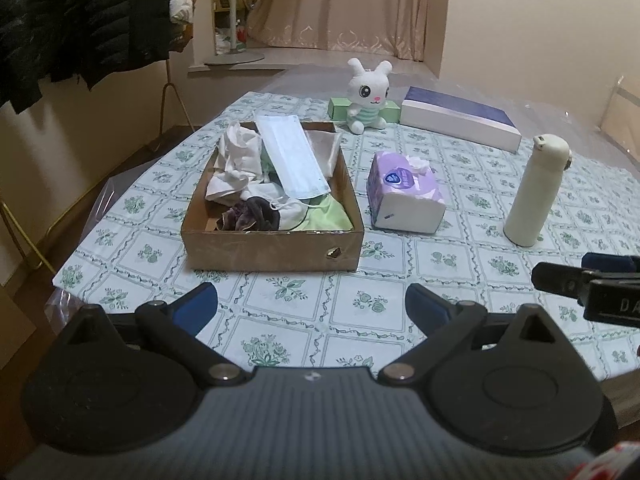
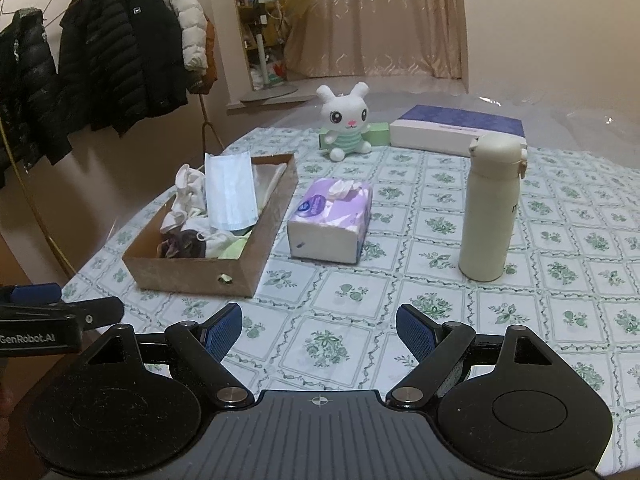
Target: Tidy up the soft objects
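Floral green-and-white tablecloth (image 1: 304, 316) carries a shallow brown cardboard box (image 1: 276, 248) heaped with crumpled soft cloths (image 1: 236, 164) and a pale blue face mask (image 1: 292, 156). Right of the box lies a purple tissue pack (image 1: 404, 192). Left gripper (image 1: 311, 304) and right gripper (image 2: 319, 330) both hang spread and empty, nearer than the box.

one cardboard box (image 1: 276, 250) (filled with cloths), one tissue pack (image 1: 404, 196), one plush rabbit (image 1: 366, 98), one bottle (image 1: 536, 192)

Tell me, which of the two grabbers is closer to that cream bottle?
Right. The right gripper hovers open just short of the cream bottle, slightly to its left. The left gripper sits farther left, before the cardboard box.
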